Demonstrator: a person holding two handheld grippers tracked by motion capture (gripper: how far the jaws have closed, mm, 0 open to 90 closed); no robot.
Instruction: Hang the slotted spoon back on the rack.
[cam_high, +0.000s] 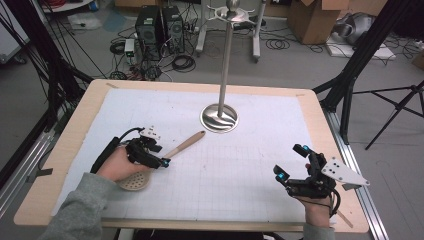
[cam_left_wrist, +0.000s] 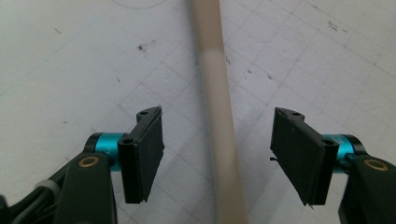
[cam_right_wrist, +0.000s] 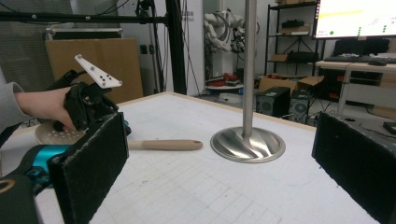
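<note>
A beige slotted spoon (cam_high: 187, 144) lies flat on the white gridded mat, its perforated head (cam_high: 134, 181) partly under the person's left hand. My left gripper (cam_high: 162, 161) points down over the handle. In the left gripper view the handle (cam_left_wrist: 212, 70) runs between the two jaws, with a gap on each side and neither pad touching it; the left gripper (cam_left_wrist: 217, 154) is open. My right gripper (cam_high: 291, 161) rests near the mat's right front, wide open with nothing between its pads. The right gripper view looks across the table at the spoon (cam_right_wrist: 166, 144) and the left gripper (cam_right_wrist: 88, 105).
A metal stand with a round base (cam_high: 219, 118) and a tall pole rises at the middle back of the mat, with hooks at its top (cam_high: 231, 11). The wooden table edge (cam_high: 200, 225) frames the mat. Cables, computers and boxes lie on the floor beyond.
</note>
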